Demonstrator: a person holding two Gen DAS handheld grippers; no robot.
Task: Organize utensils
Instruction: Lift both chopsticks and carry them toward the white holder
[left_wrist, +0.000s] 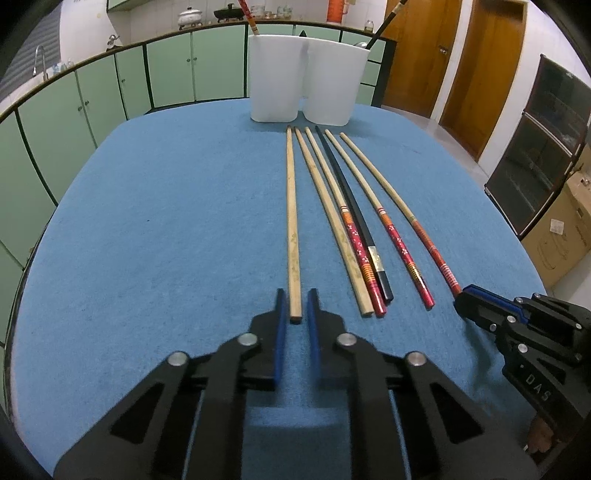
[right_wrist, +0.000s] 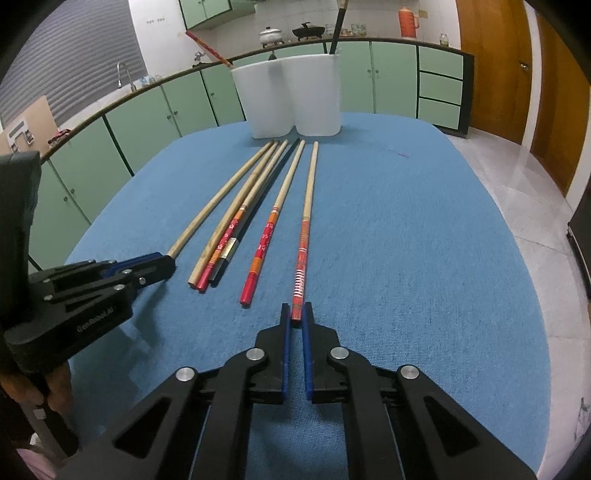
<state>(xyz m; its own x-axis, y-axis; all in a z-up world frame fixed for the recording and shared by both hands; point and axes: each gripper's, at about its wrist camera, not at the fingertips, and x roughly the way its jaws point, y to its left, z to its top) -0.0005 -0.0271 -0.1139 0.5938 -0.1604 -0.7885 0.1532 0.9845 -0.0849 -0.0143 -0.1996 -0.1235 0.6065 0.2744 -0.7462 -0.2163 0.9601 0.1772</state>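
Several chopsticks lie side by side on the blue table (left_wrist: 166, 221), tips toward two white holders (left_wrist: 275, 77) (left_wrist: 334, 81). My left gripper (left_wrist: 295, 295) is shut on the near end of the leftmost plain wooden chopstick (left_wrist: 293, 221); the right wrist view shows that same grip (right_wrist: 162, 264) from the side. My right gripper (right_wrist: 295, 308) is shut on the near end of the rightmost chopstick, red with orange stripes (right_wrist: 304, 236). Between them lie another plain one (left_wrist: 332, 221), two red floral ones (left_wrist: 397, 236) and a black one (left_wrist: 354, 214). Both held chopsticks still rest on the cloth.
A red chopstick (left_wrist: 248, 16) stands in the left holder and a dark one (left_wrist: 386, 24) in the right. Green cabinets (left_wrist: 99, 92) run behind the table, wooden doors (left_wrist: 480, 74) and a cardboard box (left_wrist: 561, 236) to the right. A hand (right_wrist: 55, 387) holds the left gripper.
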